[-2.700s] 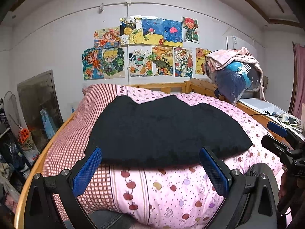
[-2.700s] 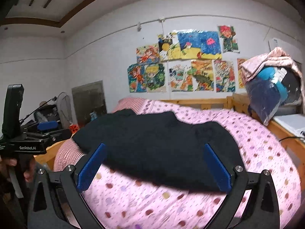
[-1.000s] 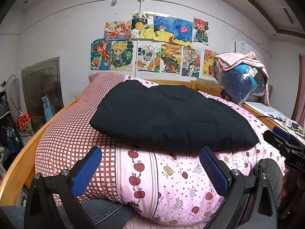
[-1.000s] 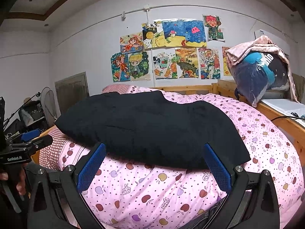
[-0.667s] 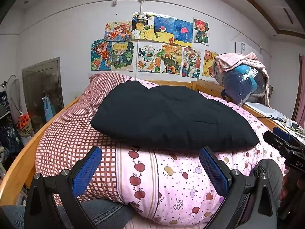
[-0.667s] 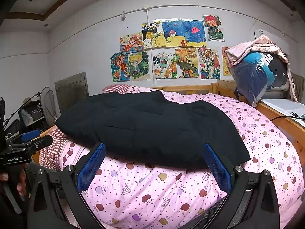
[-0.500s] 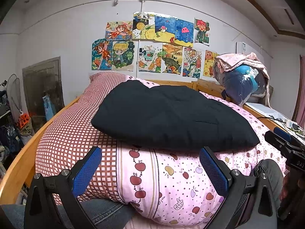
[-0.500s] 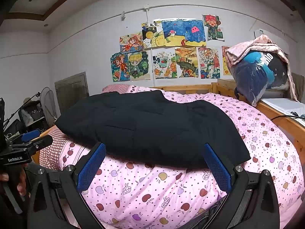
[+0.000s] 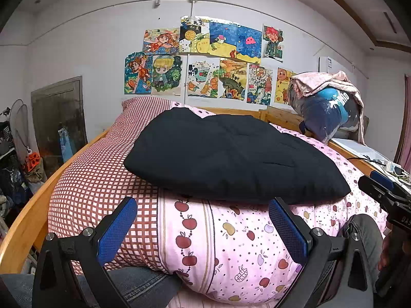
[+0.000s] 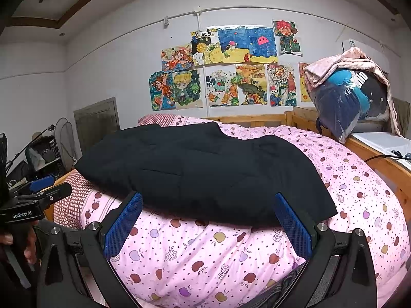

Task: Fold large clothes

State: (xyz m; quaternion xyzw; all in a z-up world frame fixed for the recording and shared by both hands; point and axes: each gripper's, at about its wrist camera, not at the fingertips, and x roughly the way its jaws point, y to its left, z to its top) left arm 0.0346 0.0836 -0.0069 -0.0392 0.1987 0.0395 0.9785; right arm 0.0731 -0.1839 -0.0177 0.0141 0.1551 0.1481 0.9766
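A large black garment [image 9: 231, 154] lies folded flat on the pink apple-print quilt [image 9: 231, 243], and it shows in the right wrist view too [image 10: 200, 172]. My left gripper [image 9: 203, 223] is open and empty, held back from the near edge of the bed, below the garment's front hem. My right gripper [image 10: 208, 220] is open and empty, also short of the garment's near edge. Each gripper shows at the side of the other's view, the right one [image 9: 385, 192] and the left one [image 10: 33, 197].
A red checked sheet [image 9: 102, 166] covers the bed's left side inside a wooden bed frame [image 9: 33, 205]. A bundle of bagged clothes [image 9: 326, 113] sits on a shelf at the right. A fan and crates [image 10: 48, 148] stand at the left. Drawings hang on the wall.
Both grippers pulled back and lower from the garment since 2.7 s ago. Over the last second the views have barely shifted; the garment lies still.
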